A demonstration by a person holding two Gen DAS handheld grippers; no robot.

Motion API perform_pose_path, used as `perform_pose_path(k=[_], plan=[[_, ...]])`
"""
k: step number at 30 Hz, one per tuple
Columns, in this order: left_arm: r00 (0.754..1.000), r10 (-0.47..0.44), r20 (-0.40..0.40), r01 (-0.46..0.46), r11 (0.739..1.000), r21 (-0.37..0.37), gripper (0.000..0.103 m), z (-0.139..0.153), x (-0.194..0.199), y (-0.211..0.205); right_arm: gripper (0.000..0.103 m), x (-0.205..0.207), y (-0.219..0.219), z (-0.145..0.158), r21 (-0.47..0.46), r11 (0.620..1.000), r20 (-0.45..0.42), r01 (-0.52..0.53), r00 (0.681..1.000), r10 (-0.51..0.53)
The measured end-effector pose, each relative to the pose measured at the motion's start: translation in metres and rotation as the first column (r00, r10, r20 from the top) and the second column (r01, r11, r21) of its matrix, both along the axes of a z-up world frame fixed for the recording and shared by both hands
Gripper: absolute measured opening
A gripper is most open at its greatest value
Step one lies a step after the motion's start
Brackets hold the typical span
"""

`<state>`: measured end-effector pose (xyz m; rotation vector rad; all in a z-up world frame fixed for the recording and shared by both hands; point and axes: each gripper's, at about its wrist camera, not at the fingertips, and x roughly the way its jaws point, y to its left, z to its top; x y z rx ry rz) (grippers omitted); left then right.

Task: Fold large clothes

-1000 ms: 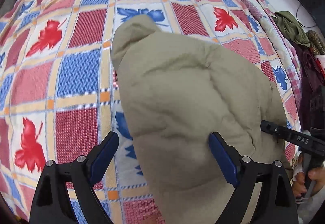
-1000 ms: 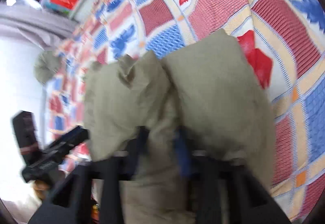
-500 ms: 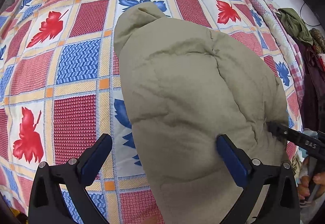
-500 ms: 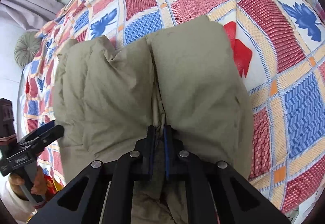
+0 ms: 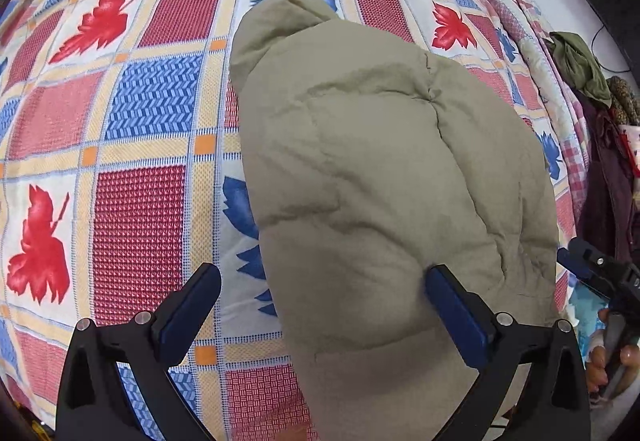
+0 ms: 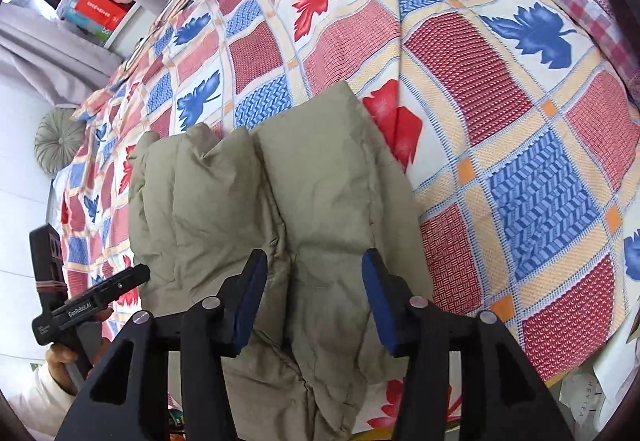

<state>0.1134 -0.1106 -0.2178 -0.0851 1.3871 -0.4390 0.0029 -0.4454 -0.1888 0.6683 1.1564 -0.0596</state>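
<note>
Black gripper frames, blue-padded fingers point(image 5: 456, 315), silver screws

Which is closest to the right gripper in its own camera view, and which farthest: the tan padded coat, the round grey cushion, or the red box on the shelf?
1. Tan padded coat: lies on the patterned bedspread, directly under the right gripper, whose fingers are opening around it.
2. Round grey cushion: far left, at the bed's edge.
3. Red box: upper left, on a shelf beyond the bed.

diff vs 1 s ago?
Right gripper let go of the jacket: its jaws, shut on a fold before, are opening and have drawn back a little. Left gripper stays open over the jacket, which lies folded on the bedspread as before.
</note>
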Motion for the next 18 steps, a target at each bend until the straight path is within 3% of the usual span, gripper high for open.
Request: perform_pose_path(k=[1,2,7,10,18], plan=[[1.0,0.006,-0.014,-0.006,1.0,-0.011,0.103,-0.002,0.0,0.002,0.081,0.0,-0.005,-0.001,0.021,1.0,0.008,0.013,1.0,-0.013],[1.0,0.01,-0.025,-0.011,1.0,-0.024,0.103,-0.003,0.0,0.003,0.084,0.0,-0.009,-0.003,0.043,0.999,0.015,0.026,1.0,-0.027],[0.997,0.016,-0.07,-0.024,0.992,-0.122,0.103,-0.009,0.002,0.013,0.084,0.002,-0.021,-0.019,0.091,0.995,-0.011,0.048,0.999,-0.048],[0.994,0.012,-0.111,-0.035,0.977,-0.212,0.103,-0.014,0.005,0.022,0.086,0.002,-0.028,-0.03,0.145,0.989,-0.003,0.035,0.999,-0.035],[0.973,0.001,-0.231,-0.083,0.934,-0.346,0.103,-0.048,0.013,0.025,0.087,0.019,-0.052,-0.073,0.244,0.968,-0.021,0.055,0.998,-0.052]])
